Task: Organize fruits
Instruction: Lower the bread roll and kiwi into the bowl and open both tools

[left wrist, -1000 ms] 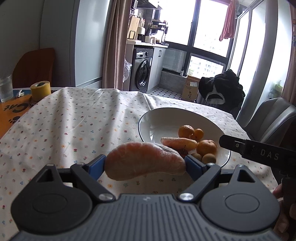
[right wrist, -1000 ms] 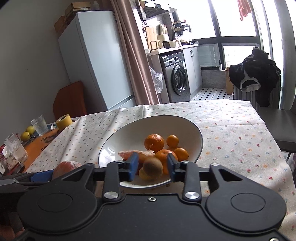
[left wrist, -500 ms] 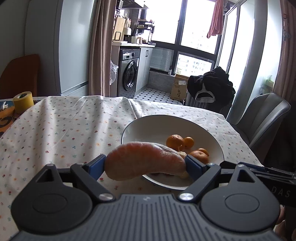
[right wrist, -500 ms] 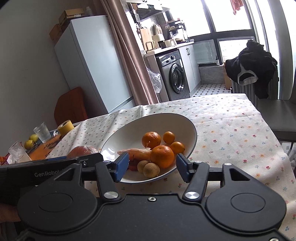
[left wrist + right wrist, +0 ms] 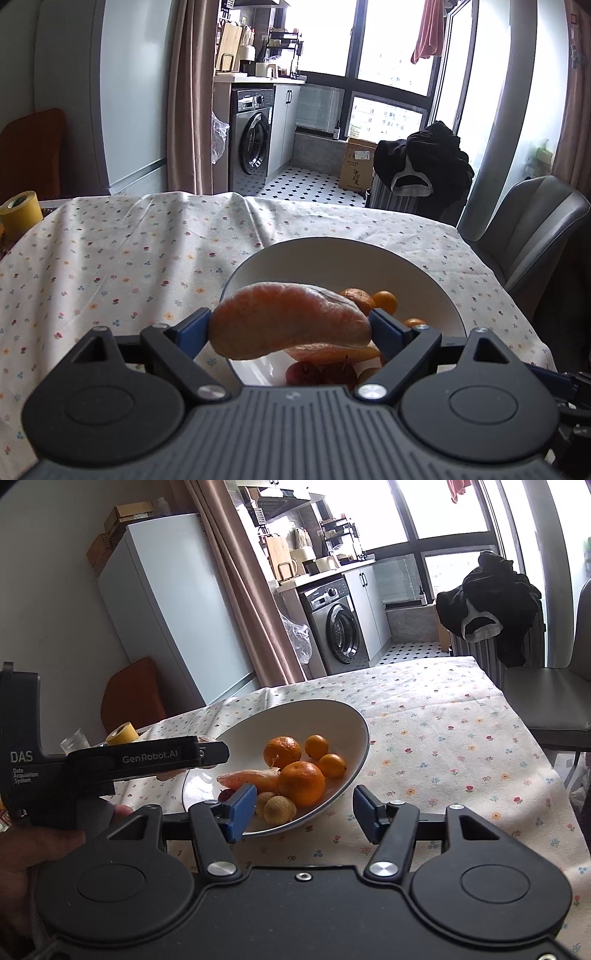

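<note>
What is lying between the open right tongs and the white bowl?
Nothing: in the right wrist view only bare flowered tablecloth separates the right tongs from the near rim of the white bowl.

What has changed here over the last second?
The right gripper let go of a small brown fruit into the bowl and opened. The left gripper carried its pomelo wedge over the bowl, still clamped. The oranges stayed put.

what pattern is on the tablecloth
White tablecloth with small scattered multicoloured flowers, clearest in the right wrist view.
</note>
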